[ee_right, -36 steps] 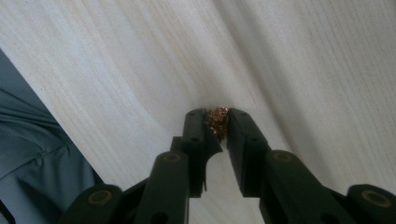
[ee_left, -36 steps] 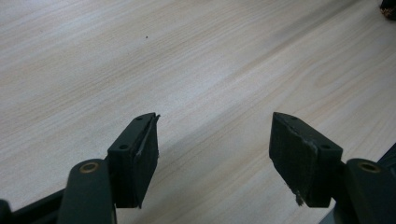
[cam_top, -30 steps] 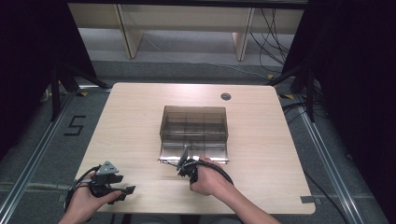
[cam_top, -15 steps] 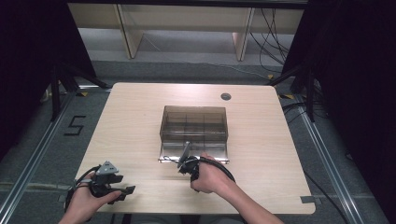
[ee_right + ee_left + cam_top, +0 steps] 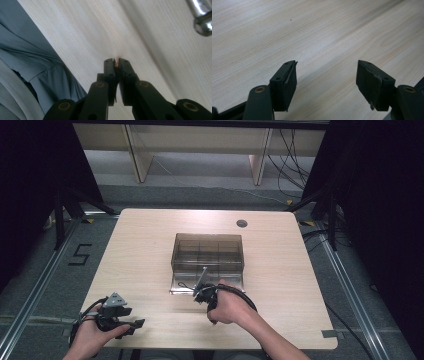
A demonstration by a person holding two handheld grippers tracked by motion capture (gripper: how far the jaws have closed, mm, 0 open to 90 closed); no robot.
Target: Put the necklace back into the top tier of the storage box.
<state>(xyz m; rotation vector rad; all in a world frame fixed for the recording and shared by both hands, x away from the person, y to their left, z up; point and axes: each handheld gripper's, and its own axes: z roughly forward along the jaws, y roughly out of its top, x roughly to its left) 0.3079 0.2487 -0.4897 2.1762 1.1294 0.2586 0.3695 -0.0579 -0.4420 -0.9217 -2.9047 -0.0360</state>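
Clear plastic organiser box [image 5: 208, 254] is seen at the middle of the counter [image 5: 140, 245], its lid folded down toward the person. The right gripper [image 5: 117, 62] is held in the right hand [image 5: 229, 306] just before that lid, jaws pressed together, a tiny orange speck visible between the tips. The left gripper [image 5: 325, 75] is held low over the counter's near left corner by the left hand [image 5: 92, 335], jaws spread with nothing between them.

Light wooden table [image 5: 140, 255], clear compartment box [image 5: 208, 252] at centre
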